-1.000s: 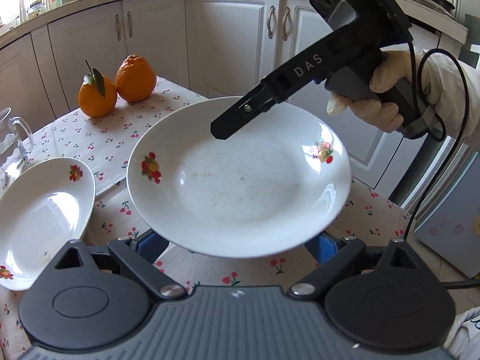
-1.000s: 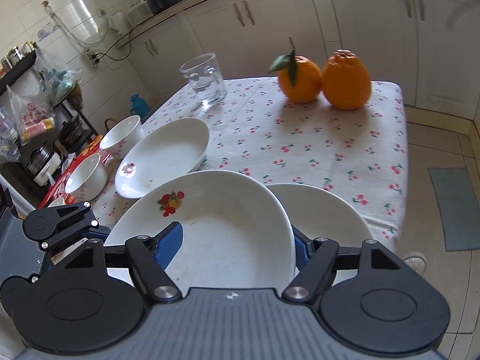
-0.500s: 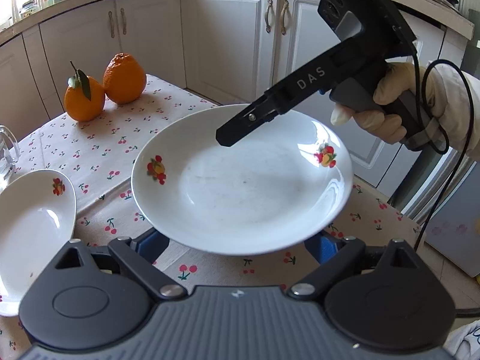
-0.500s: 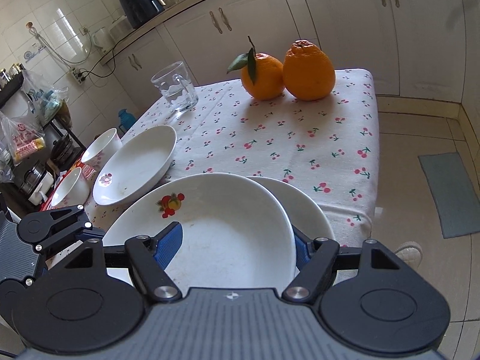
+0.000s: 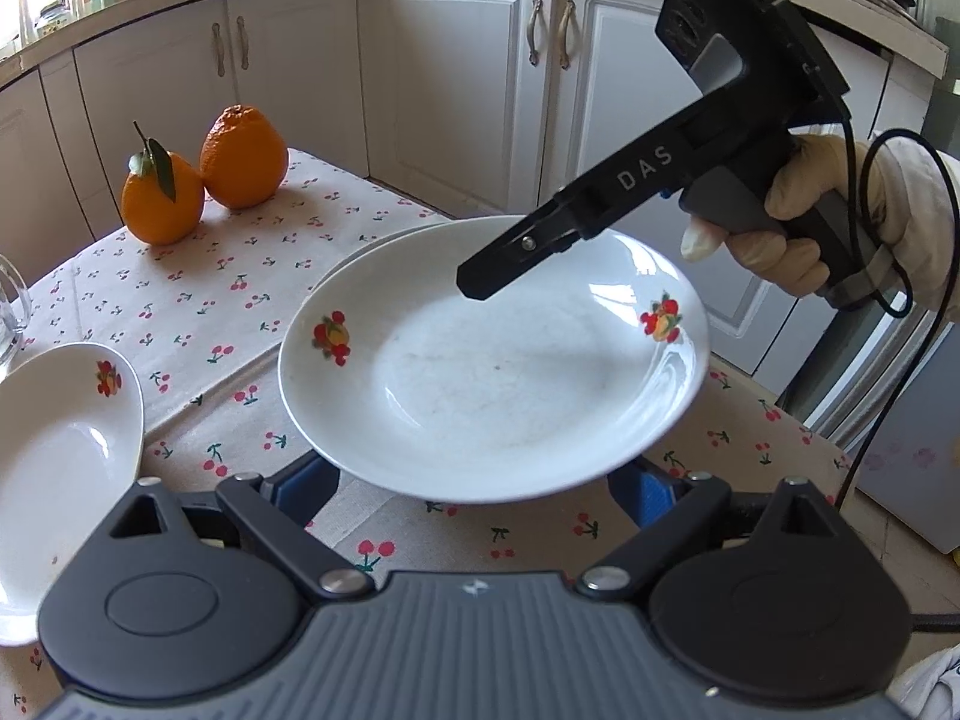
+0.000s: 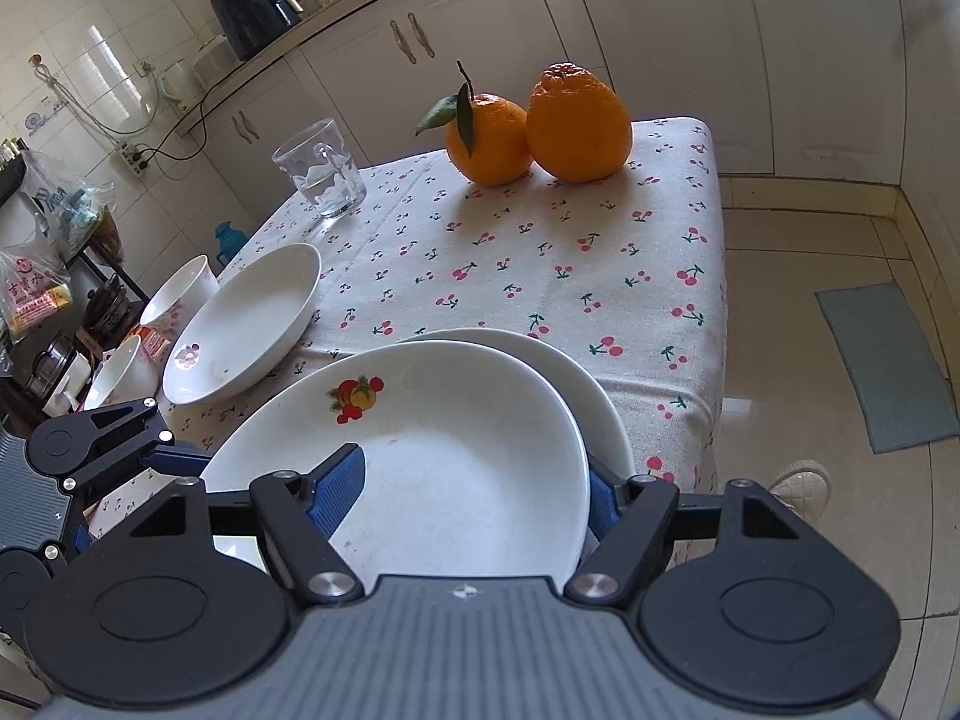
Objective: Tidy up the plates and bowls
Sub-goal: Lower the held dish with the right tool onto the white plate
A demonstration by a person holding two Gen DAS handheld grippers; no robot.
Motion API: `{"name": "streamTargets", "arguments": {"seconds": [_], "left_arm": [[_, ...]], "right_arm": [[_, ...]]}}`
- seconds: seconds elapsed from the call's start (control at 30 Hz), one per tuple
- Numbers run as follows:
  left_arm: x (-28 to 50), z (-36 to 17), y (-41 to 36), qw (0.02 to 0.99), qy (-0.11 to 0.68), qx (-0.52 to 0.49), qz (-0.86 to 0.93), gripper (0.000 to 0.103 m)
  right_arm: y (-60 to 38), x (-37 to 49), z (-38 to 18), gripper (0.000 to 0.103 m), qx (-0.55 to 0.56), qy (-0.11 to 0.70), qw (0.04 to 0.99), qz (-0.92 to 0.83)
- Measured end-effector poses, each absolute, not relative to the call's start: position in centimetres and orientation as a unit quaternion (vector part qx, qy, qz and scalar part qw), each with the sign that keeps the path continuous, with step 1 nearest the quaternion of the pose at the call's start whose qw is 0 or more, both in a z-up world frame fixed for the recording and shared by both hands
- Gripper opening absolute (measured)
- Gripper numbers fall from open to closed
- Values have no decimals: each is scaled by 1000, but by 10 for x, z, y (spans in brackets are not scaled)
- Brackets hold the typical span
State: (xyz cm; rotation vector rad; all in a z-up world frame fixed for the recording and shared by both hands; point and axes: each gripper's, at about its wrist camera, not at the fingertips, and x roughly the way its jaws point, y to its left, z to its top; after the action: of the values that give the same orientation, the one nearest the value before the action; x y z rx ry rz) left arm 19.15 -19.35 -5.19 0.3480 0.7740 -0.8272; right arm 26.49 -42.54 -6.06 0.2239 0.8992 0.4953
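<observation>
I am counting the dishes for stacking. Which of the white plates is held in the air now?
The fruit-printed plate, gripped at its rim by the right gripper. It hangs above a second plate; the oval dish lies on the tablecloth.

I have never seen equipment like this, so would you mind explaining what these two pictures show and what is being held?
There is no robot here: a person holds a two-finger gripper in each hand, each with a fisheye camera looking along its fingers. One picture comes from the left gripper, whose fingers stand wide beneath the plate's near edge. It also shows the gloved right hand with its tool. The other comes from the right gripper, which clamps the rim of a fruit-patterned plate, held above a second plate near the table's edge. On the cherry-print tablecloth also lie a deeper dish, two bowls, a glass mug and two oranges.
</observation>
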Motion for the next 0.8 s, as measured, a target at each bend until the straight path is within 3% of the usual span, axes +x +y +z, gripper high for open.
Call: {"name": "streamTargets", "arguments": {"seconds": [0.8], "left_arm": [[186,-56,-184,842,333,156,-395,96]], "right_arm": [[-424,244,-47,84,112,424,881,175]]}}
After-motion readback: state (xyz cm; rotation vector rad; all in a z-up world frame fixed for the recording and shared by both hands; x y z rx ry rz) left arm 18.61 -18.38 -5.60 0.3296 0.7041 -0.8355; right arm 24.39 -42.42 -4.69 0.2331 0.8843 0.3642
